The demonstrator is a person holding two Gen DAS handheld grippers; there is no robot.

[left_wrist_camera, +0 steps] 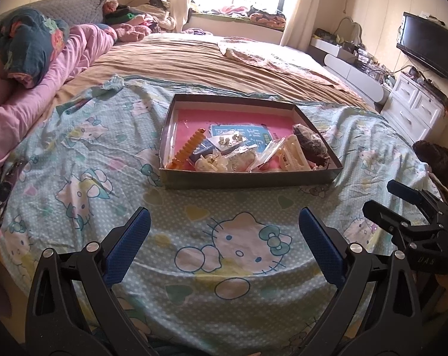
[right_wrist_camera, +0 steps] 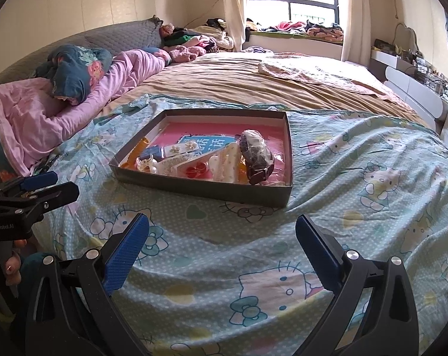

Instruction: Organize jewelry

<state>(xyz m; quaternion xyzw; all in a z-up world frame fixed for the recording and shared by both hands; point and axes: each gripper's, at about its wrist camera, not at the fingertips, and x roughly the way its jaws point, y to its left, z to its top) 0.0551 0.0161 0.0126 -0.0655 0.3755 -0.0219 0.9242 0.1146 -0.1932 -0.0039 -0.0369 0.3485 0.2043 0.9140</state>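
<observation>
Left gripper (left_wrist_camera: 224, 222): jaws spread wide, nothing between them, hovering over the cartoon-print sheet (left_wrist_camera: 238, 246) short of the box. Right gripper (right_wrist_camera: 222, 225): likewise wide apart and empty, held level with its partner, also short of the box.

Shallow grey box (left_wrist_camera: 247, 178), pink-lined: rests flat on the sheet ahead of both grippers, its long sides running across the left view, one corner turned toward the right gripper. Contents heaped at the near end, touching and overlapping:
- orange ribbed clip (left_wrist_camera: 189, 145) — left side, long axis slanting from the near left corner up toward the middle.
- clear claw clip (left_wrist_camera: 207, 161), near wall.
- cream hair clip (left_wrist_camera: 292, 154), long axis running away from the near wall, tilted slightly.
- dark bagged bundle (right_wrist_camera: 256, 154) — right side, long axis front to back along the right wall.
- small bags of studs over a blue card (left_wrist_camera: 238, 136).

Stage: every piece seen lies inside the box, but jumbled. This fits either a pile awaiting sorting or loose pieces already gathered in; the pictures do not settle which. Any pick here would call for closing across a piece's short width, from above, clear of its neighbours.
</observation>
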